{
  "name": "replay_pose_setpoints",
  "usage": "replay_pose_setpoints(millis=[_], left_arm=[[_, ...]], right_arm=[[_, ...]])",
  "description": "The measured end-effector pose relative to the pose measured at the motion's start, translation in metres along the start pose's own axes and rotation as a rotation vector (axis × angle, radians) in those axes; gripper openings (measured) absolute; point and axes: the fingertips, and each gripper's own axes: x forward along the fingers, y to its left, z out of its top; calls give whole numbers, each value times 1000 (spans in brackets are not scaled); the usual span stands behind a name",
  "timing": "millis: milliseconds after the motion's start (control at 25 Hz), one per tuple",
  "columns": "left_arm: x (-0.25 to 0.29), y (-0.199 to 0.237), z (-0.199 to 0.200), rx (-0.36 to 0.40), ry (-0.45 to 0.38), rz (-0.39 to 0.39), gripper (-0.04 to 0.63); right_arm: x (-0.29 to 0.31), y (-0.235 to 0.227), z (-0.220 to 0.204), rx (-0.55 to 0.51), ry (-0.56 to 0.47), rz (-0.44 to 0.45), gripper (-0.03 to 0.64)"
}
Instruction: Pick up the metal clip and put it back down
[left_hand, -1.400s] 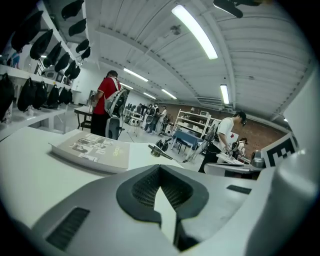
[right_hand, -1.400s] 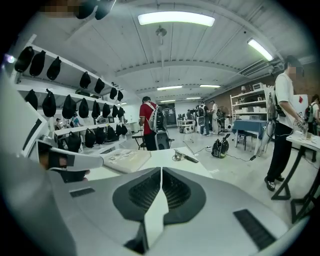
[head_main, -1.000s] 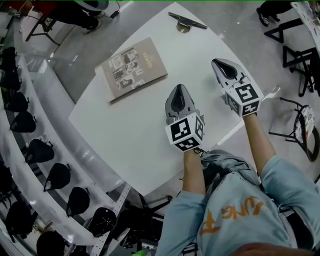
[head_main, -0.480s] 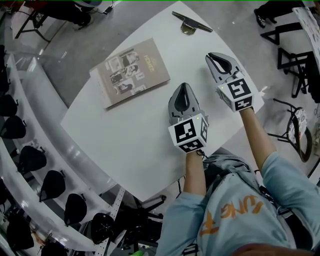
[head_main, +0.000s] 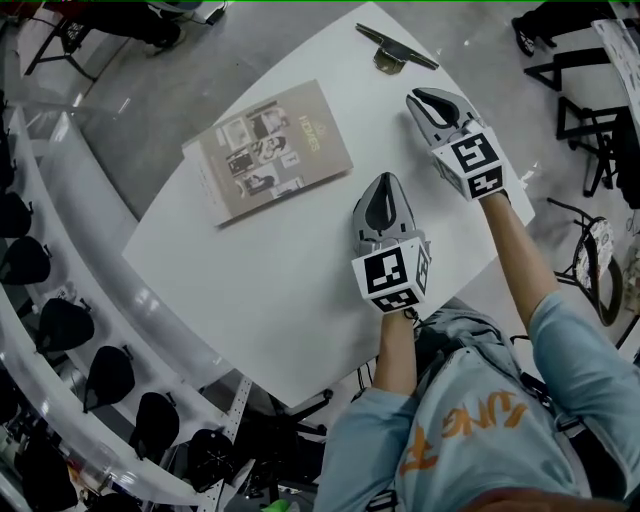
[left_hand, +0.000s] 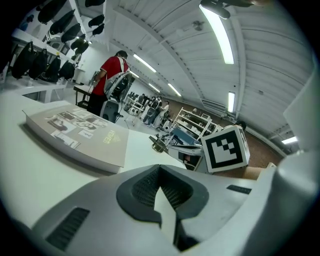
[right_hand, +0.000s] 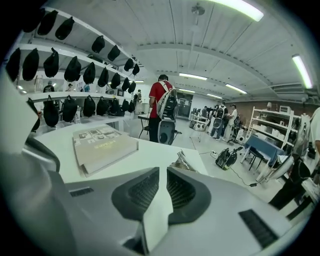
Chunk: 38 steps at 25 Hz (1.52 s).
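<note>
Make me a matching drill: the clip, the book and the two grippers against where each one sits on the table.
Things:
1 metal clip
2 book
3 left gripper
4 right gripper

Places:
A over the middle of the table
B at the far corner
C lying flat, left of both grippers
D by the right edge, close to the clip

Pairs: 1-B; 2-C; 3-A; 4-D
</note>
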Motion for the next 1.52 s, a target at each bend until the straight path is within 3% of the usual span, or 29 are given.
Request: replay_pose_setpoints(millis=[200,880,1360,1520], left_arm=[[3,6,-4,-7,13,3,9],[-4,23,-6,-46,21,10,9],[-22,34,-3,-29,17,71,9],[-36,31,2,-21,-5,95,9]], right_arm=[[22,-14,5,-46,16,-19,94],[84,-43,6,-344,145,-130,104],[69,-49,17,-366,140,-191,42],[56,-41,20,-309,133,-138,31]])
